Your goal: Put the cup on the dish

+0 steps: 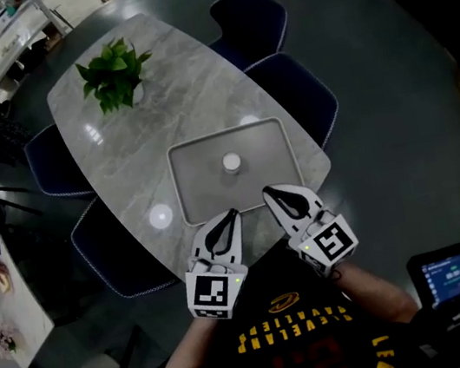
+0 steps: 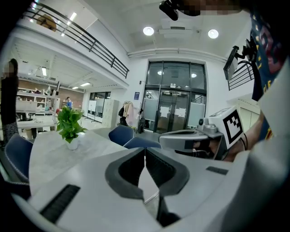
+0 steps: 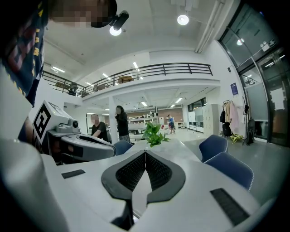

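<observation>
Head view, looking steeply down: a pale marbled table [image 1: 100, 96] carries a grey rectangular dish [image 1: 200, 188]. A small white cup [image 1: 232, 163] stands upright at the middle of that dish, so the placing looks already done. The left gripper [image 1: 233, 215] and right gripper [image 1: 269, 191] hover side by side at the near edge of the dish, tips aimed towards it, neither touching the cup. Both pairs of jaws are pressed together with nothing in them, which fits hands that have nothing left to carry. They are held close to the person's chest, probably to keep clear of the cup. A potted plant [image 1: 115, 74] stands well beyond the dish, towards the table's far left end, and dark blue chairs [image 1: 251, 14] flank the table on either side of the dish. Left gripper view: the two dark pads meet in a thin seam, empty. The gripper points nearly level, so dish and cup likely lie below its sight and do not show. The plant and tall glass doors [image 2: 174, 99] appear ahead, with the right gripper alongside. Right gripper view: its ribbed pads are likewise closed on nothing. Dish and cup are again out of sight, the plant shows ahead, the left gripper sits alongside, and two people [image 3: 121, 129] stand in the distance.
</observation>
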`<control>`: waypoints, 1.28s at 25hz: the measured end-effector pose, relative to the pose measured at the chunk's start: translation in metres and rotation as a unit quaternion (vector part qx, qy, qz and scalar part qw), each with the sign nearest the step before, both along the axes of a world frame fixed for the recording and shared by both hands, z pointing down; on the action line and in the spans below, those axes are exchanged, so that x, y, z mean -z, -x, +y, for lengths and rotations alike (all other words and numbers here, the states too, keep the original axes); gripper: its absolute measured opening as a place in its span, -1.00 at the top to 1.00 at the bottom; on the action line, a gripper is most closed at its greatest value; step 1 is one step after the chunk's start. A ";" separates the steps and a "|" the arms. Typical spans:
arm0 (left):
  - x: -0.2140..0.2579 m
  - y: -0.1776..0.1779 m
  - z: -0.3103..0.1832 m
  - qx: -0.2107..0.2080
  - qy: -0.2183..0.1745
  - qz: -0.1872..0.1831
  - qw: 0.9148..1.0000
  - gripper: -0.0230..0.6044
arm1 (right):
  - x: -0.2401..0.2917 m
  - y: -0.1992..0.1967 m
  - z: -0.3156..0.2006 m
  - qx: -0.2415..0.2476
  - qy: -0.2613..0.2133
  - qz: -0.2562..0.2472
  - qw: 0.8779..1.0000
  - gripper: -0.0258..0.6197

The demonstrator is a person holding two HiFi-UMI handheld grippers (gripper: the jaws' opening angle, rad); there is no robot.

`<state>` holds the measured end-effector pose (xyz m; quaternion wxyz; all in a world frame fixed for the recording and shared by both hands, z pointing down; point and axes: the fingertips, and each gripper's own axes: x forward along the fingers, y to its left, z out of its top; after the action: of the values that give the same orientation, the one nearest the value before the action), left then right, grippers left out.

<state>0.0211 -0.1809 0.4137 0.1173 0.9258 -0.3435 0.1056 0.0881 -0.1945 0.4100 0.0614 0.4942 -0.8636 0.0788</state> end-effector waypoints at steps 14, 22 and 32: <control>0.000 0.005 -0.005 0.009 0.002 0.004 1.000 0.89 | 0.004 0.008 0.000 0.009 -0.001 0.002 1.000 0.90; -0.002 0.004 -0.004 0.007 0.007 0.003 1.000 0.89 | 0.004 0.009 0.000 0.012 0.001 0.003 1.000 0.90; -0.005 0.000 -0.003 0.005 0.014 -0.002 1.000 0.89 | 0.003 0.008 0.000 0.018 0.005 0.001 1.000 0.90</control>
<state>0.0212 -0.1836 0.4191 0.1301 0.9223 -0.3466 0.1112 0.0797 -0.1944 0.4073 0.0663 0.4784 -0.8719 0.0810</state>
